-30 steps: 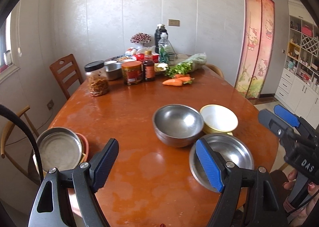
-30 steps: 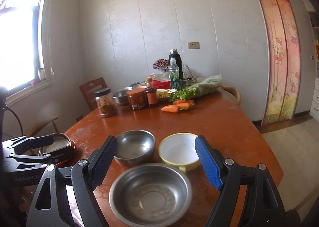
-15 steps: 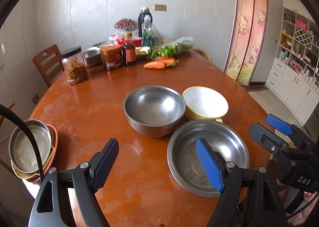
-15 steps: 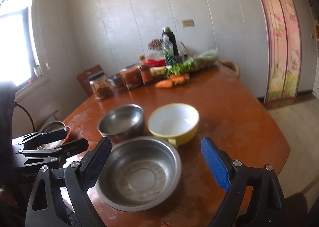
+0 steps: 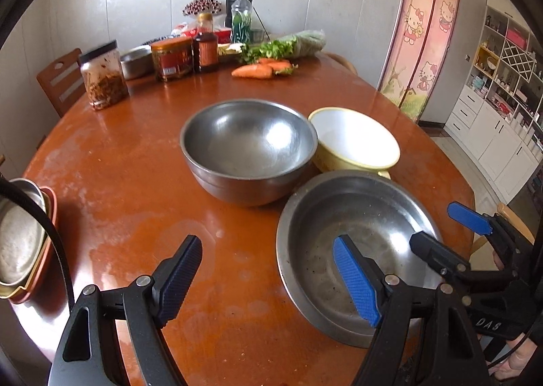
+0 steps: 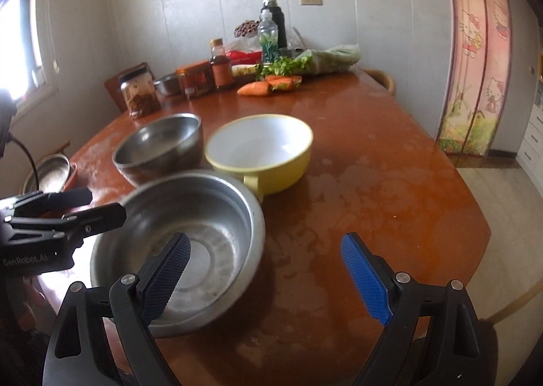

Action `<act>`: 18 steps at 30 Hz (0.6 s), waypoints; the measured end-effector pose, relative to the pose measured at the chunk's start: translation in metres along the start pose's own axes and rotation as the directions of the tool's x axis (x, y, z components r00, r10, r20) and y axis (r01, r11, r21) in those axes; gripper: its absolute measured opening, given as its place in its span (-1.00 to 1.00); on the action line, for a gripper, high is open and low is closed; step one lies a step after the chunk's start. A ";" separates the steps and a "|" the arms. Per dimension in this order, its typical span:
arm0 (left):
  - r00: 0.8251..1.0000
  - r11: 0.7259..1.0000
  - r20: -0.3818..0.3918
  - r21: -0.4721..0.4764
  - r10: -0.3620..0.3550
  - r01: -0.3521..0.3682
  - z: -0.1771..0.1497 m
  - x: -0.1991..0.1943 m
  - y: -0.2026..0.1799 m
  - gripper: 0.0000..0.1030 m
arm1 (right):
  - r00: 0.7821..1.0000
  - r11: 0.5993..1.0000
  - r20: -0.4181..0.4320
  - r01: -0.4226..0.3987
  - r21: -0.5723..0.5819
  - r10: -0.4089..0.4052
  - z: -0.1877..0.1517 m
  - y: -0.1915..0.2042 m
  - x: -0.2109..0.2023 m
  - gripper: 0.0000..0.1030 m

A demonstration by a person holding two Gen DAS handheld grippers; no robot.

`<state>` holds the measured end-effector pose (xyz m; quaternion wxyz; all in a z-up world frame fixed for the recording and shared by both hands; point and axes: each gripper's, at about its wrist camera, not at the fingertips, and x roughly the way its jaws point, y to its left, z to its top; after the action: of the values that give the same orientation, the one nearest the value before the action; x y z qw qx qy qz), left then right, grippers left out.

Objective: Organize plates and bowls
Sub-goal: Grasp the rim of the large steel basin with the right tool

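Note:
A wide shallow steel basin [image 5: 353, 236] [image 6: 190, 236] lies at the near edge of the brown table [image 5: 135, 162]. Behind it stand a deep steel bowl [image 5: 247, 148] [image 6: 159, 145] and a yellow bowl [image 5: 353, 145] [image 6: 261, 152] with a white inside. A stack of plates [image 5: 20, 236] [image 6: 51, 175] with a steel one on top sits at the table's left edge. My left gripper [image 5: 271, 277] is open, its right finger over the basin's left side. My right gripper [image 6: 268, 277] is open, its left finger over the basin's right side. Both are empty.
Jars [image 5: 103, 75], sauce bottles [image 5: 205, 46], a small steel bowl [image 5: 135, 62], carrots [image 5: 258, 69] and greens [image 5: 281, 45] crowd the table's far end. A wooden chair [image 5: 59, 80] stands at the far left. White cabinets [image 5: 502, 135] are at the right.
Both grippers have moved forward and down toward the basin, which now looms larger. The left view has swung right, pushing the plate stack to the frame's left edge. Nothing was gripped.

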<state>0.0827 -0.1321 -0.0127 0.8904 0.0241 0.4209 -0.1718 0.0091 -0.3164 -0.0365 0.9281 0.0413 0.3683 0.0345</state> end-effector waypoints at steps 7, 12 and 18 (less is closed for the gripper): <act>0.999 0.999 -0.018 -0.010 -0.032 0.032 -0.006 0.014 -0.001 0.53 | 0.999 0.999 -0.023 -0.036 -0.029 0.036 -0.008 0.004 0.013 0.03; 0.997 0.998 -0.034 -0.012 -0.065 0.065 -0.007 0.020 0.000 0.20 | 0.999 0.998 -0.019 -0.047 -0.043 0.047 -0.008 0.010 0.012 -0.14; 0.993 0.994 -0.046 0.015 -0.106 0.107 -0.015 0.020 -0.013 0.07 | 0.998 0.996 -0.016 -0.064 -0.056 0.063 -0.006 0.022 0.008 -0.15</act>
<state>0.0791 -0.1472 -0.0361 0.8699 0.0135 0.4401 -0.2220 0.0095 -0.2939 -0.0442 0.9248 0.0262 0.3720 0.0747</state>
